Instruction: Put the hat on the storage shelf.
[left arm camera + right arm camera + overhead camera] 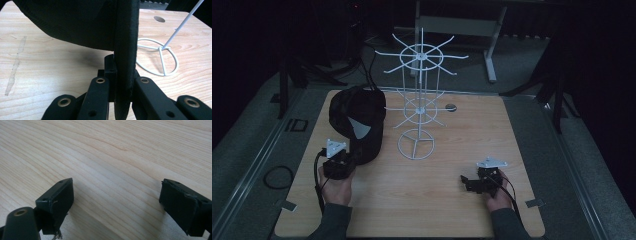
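One soft black cap (358, 122), perhaps felt-brimmed.

High view is dim and underexposed: the worktop (437, 165) is the one lit patch, the surround drops to near black, the black cap (359, 122) is a flat shape with no detail, and the white wire rack (419, 95) stands out thin and slightly soft. Both gripper views are much brighter, with even light and crisp wood grain; a soft shadow lies under the cap (82, 22) and fainter ones beside the right gripper (116, 205). Near jaw parts at the bottom edges are blurred; no glare.
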A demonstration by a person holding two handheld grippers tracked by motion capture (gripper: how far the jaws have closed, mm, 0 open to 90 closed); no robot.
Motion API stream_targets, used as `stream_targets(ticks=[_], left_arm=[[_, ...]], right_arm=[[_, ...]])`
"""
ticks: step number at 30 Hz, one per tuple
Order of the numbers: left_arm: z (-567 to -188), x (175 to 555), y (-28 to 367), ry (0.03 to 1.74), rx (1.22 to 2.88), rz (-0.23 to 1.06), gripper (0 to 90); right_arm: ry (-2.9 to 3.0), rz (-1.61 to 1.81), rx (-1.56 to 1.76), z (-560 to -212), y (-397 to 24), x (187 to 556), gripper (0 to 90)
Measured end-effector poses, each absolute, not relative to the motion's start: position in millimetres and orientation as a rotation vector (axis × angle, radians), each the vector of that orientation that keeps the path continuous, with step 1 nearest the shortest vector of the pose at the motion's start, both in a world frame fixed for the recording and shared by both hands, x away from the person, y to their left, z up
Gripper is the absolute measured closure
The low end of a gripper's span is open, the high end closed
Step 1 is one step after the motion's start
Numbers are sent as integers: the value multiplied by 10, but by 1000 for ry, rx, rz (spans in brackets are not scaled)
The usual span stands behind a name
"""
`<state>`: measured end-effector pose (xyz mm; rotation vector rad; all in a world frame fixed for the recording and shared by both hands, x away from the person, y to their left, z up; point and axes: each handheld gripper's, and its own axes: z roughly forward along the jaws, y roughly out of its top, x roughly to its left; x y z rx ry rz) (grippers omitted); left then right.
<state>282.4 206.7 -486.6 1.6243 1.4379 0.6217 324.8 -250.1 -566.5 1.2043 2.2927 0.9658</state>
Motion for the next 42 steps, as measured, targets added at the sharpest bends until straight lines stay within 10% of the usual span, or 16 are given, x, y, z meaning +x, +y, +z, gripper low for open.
stream_targets(ticks=[42], left_arm=[[-4632,2801,2131,1377,1639,686,867]], right_arm=[[2293,966,1203,-5665,-2502,3249,123]])
